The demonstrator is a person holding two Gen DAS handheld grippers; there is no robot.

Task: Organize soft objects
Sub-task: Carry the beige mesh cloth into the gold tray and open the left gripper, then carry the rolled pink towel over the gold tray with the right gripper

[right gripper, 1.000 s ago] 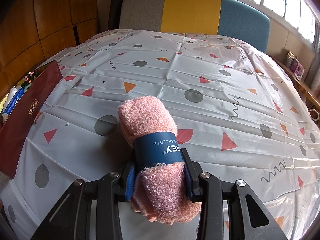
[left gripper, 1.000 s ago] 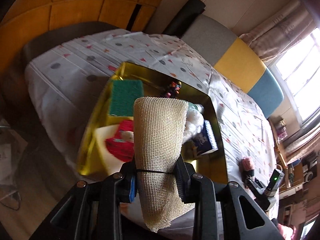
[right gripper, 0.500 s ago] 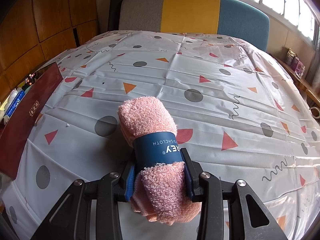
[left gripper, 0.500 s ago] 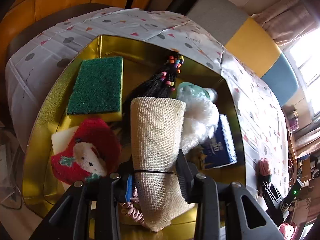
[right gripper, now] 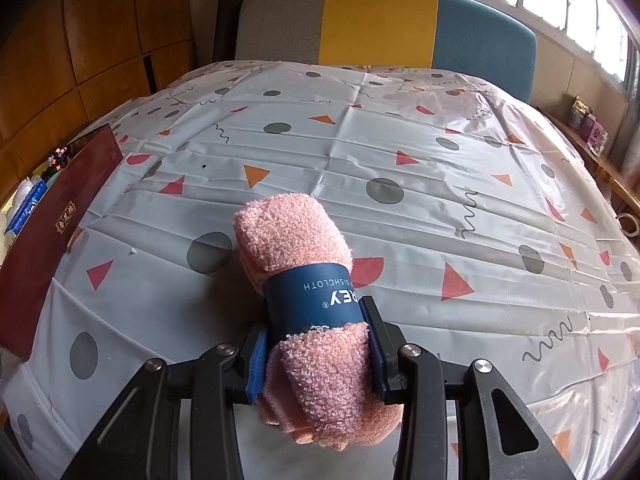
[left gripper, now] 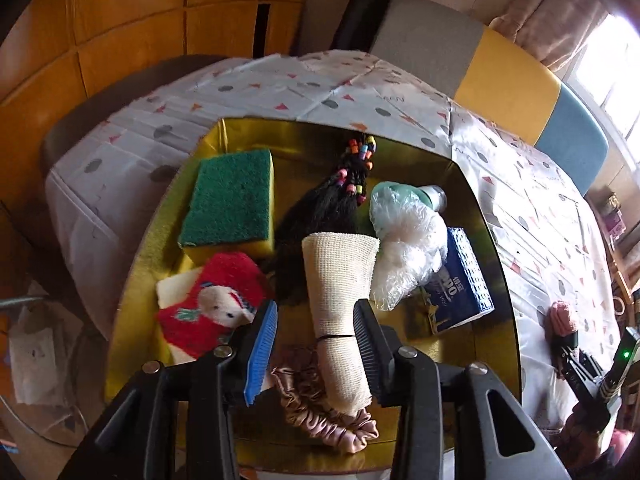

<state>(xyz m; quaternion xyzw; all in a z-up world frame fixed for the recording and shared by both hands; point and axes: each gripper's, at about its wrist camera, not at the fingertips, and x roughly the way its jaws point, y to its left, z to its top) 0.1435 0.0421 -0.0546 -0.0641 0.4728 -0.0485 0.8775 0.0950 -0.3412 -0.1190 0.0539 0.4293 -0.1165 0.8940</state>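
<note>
The left claw [left gripper: 316,344] is opening up over the gold tray [left gripper: 492,280], with the beige mesh roll [left gripper: 340,304] between its jaws. There's a clear gap on the blue-pad side while the other jaw looks just against the roll, so I'd say it's letting go, not gripping. Makes sense: the roll's near end already sits on the pink scrunchie [left gripper: 320,412] at the tray's near edge and its far end leans up against the black braid with beads [left gripper: 332,208], so it has somewhere to settle.

Everything soft is piling into that tray: green sponge [left gripper: 230,196] at the far left, red fuzzy sock [left gripper: 212,312] near left, a white fluffy thing in plastic [left gripper: 408,252] and a blue pack [left gripper: 460,284] on the right. So the tray is the collection spot.

The right claw [right gripper: 316,344] is clamped on the pink dishcloth roll [right gripper: 304,292], squeezing it right around the blue paper band, which is probably the firmest bit to hold. It hangs over the patterned table [right gripper: 440,168], well right of the tray, likely waiting its turn.
</note>
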